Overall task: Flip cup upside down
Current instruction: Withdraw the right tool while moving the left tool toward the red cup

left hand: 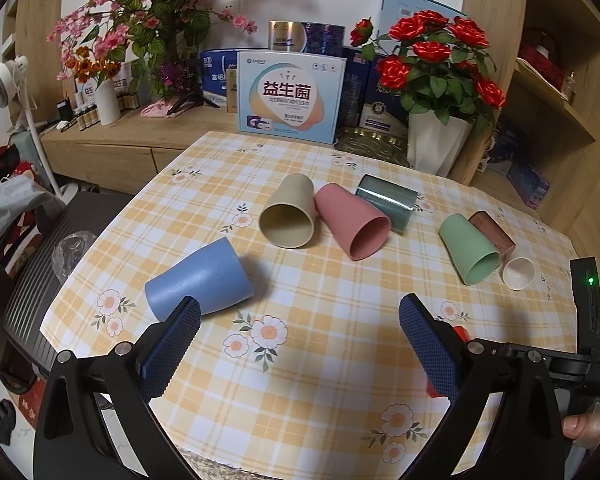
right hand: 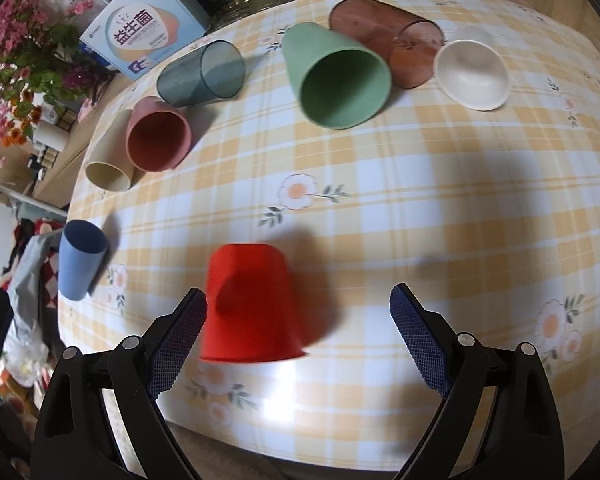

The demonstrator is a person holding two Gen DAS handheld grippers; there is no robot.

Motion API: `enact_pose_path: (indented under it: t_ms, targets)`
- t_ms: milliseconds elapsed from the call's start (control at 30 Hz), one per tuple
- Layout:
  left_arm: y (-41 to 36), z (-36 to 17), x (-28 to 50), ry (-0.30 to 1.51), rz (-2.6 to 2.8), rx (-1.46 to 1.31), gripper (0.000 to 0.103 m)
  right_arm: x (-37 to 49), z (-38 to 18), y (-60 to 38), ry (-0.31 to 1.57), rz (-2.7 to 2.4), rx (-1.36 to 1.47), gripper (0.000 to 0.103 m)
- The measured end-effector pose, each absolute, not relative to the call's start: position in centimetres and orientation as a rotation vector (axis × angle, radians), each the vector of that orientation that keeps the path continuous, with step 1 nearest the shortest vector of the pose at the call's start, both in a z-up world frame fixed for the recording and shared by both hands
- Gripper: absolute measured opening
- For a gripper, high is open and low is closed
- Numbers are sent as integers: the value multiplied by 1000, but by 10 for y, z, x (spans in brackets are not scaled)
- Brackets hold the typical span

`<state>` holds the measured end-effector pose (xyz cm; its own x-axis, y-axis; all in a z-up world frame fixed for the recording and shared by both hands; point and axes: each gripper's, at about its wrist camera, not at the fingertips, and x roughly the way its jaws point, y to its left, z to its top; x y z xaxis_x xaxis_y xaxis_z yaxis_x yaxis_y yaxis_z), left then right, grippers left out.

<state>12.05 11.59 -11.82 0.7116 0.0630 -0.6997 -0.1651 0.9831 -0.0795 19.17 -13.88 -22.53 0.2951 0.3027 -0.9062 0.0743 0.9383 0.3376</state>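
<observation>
Right tool (right hand: pixel 298 312), spread wide, we are hovering by the mouth-down red cup (right hand: pixel 252 304); left tool (left hand: pixel 300 316), wide too, nearer the blue cup (left hand: pixel 198 276) lying sideways.

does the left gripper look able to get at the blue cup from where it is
Probably yes: the left gripper is open, and the blue cup lies on its side just ahead of the left finger, with nothing between them.
</observation>
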Motion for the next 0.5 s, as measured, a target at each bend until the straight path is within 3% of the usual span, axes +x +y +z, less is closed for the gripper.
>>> enact_pose_path:
  t_ms: [500]
  targets:
    - [78,-121,129,835,3,-143,97,178,-192,-211,1134,198,284,90]
